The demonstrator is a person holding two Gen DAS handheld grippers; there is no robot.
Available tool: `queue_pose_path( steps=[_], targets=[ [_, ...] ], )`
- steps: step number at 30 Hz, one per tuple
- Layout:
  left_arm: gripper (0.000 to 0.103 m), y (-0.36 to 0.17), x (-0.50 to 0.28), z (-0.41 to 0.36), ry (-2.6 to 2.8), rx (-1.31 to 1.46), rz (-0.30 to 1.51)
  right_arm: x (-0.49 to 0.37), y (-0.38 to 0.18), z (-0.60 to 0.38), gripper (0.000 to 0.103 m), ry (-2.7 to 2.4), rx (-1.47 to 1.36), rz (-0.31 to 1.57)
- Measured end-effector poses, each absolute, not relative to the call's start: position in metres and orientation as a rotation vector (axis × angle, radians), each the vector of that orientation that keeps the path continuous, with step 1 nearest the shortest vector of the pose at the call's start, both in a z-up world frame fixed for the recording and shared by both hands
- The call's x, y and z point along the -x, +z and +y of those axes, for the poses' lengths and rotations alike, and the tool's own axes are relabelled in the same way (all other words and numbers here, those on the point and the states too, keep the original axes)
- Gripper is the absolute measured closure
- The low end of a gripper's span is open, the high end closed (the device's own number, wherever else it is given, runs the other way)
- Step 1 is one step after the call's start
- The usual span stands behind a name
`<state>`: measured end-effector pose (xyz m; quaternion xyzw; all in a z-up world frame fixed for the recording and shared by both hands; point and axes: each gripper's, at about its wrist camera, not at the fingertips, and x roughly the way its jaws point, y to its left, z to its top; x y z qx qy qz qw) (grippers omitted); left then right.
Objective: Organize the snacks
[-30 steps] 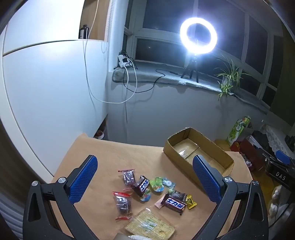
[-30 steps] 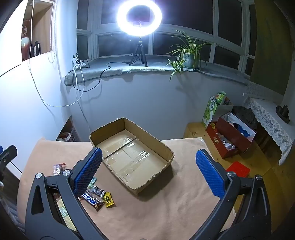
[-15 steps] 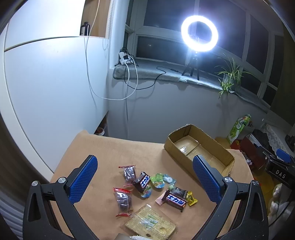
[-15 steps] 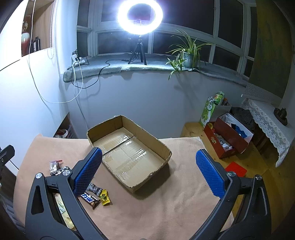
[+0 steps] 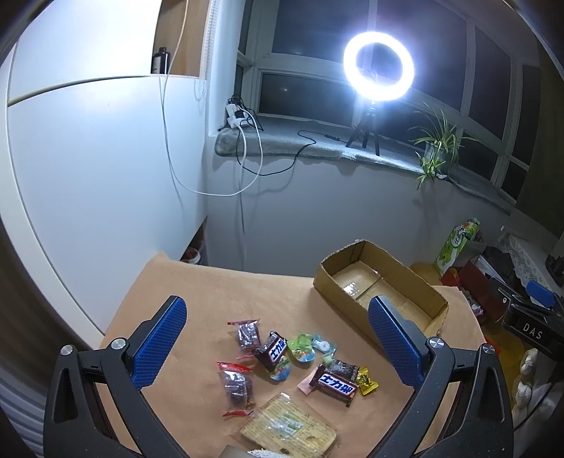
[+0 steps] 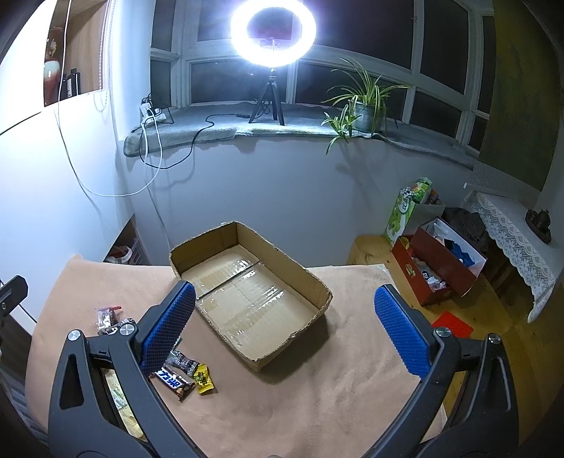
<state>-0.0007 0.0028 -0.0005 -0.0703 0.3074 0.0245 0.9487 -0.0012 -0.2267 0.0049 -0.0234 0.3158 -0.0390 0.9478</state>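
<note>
Several wrapped snacks lie in a loose cluster on the tan tablecloth (image 5: pixel 197 292): two chocolate bars (image 5: pixel 335 383), two dark packets with red ends (image 5: pixel 238 385), a cracker pack (image 5: pixel 287 426), a yellow candy (image 5: pixel 366 379) and small green cups (image 5: pixel 299 347). An empty open cardboard box (image 6: pixel 252 299) sits behind them to the right, also in the left wrist view (image 5: pixel 379 285). My left gripper (image 5: pixel 278 345) is open above the snacks. My right gripper (image 6: pixel 285 329) is open above the box's near edge. A chocolate bar (image 6: pixel 174 382) and the yellow candy (image 6: pixel 204 378) show left of the box.
A wall and windowsill with a ring light (image 6: pixel 273 31) and a plant (image 6: pixel 363 102) stand behind the table. A white cabinet (image 5: pixel 88 183) is at left. On the floor at right are a red box (image 6: pixel 440 267) and a green carton (image 6: pixel 405 215).
Both grippers have drawn back and risen a little, so the snacks and box sit slightly farther away. Nothing on the table has moved.
</note>
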Motion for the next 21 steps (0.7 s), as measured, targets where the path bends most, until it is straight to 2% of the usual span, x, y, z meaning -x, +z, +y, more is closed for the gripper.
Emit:
queue_pose_path(
  steps=[21],
  targets=[
    [0.001, -0.0014, 0.0068, -0.0034, 0.038, 0.128, 0.620, 0.0017, 0.0019, -0.2292, 0.000, -0.078, 0.048, 0.655]
  ],
)
